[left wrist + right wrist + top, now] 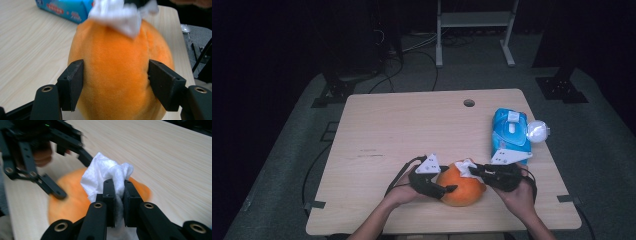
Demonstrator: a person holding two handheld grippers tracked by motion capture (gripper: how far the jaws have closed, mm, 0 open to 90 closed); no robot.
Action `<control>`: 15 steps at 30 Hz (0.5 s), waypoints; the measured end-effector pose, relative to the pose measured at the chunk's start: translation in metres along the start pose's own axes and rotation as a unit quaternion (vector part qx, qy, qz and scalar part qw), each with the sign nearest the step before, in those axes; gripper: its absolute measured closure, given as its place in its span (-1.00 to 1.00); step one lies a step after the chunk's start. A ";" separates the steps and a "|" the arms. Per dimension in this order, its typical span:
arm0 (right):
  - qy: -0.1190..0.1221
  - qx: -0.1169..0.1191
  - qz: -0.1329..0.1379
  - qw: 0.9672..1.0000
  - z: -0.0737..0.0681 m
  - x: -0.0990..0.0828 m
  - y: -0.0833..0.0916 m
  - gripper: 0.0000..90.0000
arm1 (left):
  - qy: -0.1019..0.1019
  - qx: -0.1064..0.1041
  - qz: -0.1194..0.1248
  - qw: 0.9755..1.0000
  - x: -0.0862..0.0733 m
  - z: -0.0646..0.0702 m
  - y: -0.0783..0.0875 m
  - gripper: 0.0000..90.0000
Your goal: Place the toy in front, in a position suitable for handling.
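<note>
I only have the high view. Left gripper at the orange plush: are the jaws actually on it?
Observer: Yes. In the left gripper view both pads of the left gripper press the sides of the orange plush.
Operator: And the white thing at the right gripper?
Observer: A crumpled white wipe, pinched between the jaws of the right gripper.
Operator: Wipe touching the plush?
Observer: Yes, it lies on the plush's top.

The orange plush fruit (117,70) looks velvety and matt, the white wipe (105,176) crinkled and papery, the desk (402,125) pale smooth wood-grain, the wipes pack (510,131) glossy plastic.
</note>
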State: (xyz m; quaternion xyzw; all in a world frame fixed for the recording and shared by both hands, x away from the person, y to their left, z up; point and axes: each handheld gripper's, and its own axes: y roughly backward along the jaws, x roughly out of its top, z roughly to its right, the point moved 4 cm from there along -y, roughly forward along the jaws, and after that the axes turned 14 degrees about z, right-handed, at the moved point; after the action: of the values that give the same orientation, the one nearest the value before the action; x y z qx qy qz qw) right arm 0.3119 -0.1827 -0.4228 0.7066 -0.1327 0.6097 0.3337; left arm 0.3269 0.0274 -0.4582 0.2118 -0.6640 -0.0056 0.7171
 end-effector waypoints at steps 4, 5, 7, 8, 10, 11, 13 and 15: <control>-0.023 0.003 0.000 1.000 0.005 -0.004 0.002 0.81 | 0.004 0.000 0.006 1.000 0.001 -0.001 0.003 -0.36; -0.013 0.004 -0.002 1.000 0.002 -0.004 0.000 0.81 | 0.003 0.003 0.007 1.000 0.004 0.000 0.003 -0.47; -0.001 0.005 -0.001 1.000 -0.004 -0.002 -0.003 0.81 | 0.003 0.002 0.020 1.000 0.010 0.001 0.003 -0.63; 0.002 0.008 0.002 1.000 -0.007 0.000 -0.003 0.81 | 0.005 -0.001 0.030 1.000 0.013 0.003 0.002 -0.63; -0.001 0.019 0.009 1.000 -0.015 0.003 -0.005 0.81 | -0.003 -0.004 0.025 1.000 0.013 0.005 -0.001 -0.56; 0.003 0.021 0.009 1.000 -0.017 0.003 -0.006 0.81 | -0.010 -0.004 0.023 1.000 0.012 0.006 -0.001 -0.50; 0.007 0.029 0.010 1.000 -0.019 0.002 -0.007 0.81 | -0.021 -0.003 0.016 1.000 0.007 0.007 -0.001 -0.40; 0.002 0.026 0.009 1.000 -0.014 0.001 -0.007 0.81 | -0.020 -0.002 0.018 1.000 0.005 0.007 -0.001 -0.33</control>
State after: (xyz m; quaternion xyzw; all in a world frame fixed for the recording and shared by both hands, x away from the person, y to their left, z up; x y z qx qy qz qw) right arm 0.3051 -0.1685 -0.4233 0.7128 -0.1224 0.6171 0.3101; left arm 0.3207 0.0232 -0.4539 0.1977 -0.6817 0.0020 0.7044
